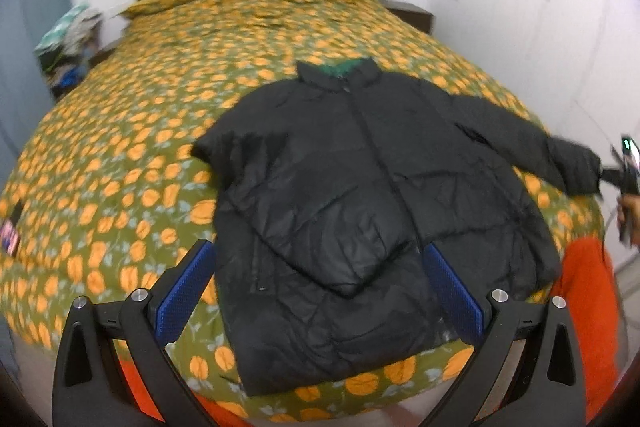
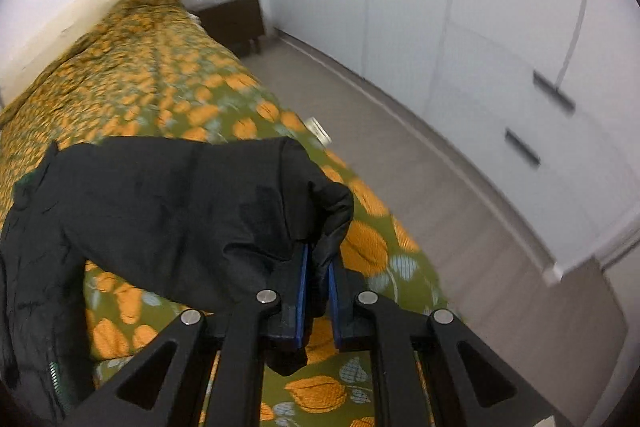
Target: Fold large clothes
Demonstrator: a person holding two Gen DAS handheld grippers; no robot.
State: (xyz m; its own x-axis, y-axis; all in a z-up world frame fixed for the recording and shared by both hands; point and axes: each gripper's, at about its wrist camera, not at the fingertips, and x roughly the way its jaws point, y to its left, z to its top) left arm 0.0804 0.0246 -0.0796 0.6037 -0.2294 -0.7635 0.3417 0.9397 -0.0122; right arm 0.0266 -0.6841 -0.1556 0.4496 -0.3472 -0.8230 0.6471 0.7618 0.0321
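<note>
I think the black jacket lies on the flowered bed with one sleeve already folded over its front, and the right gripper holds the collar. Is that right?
Not quite. The right gripper is shut on the cuff of the other sleeve, not the collar; the right wrist view shows it. The rest holds: the jacket lies on the bed, one sleeve folded over its front.

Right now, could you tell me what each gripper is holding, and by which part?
The right gripper pinches the black jacket by the cuff of one sleeve. The left gripper is open, holding nothing.
</note>
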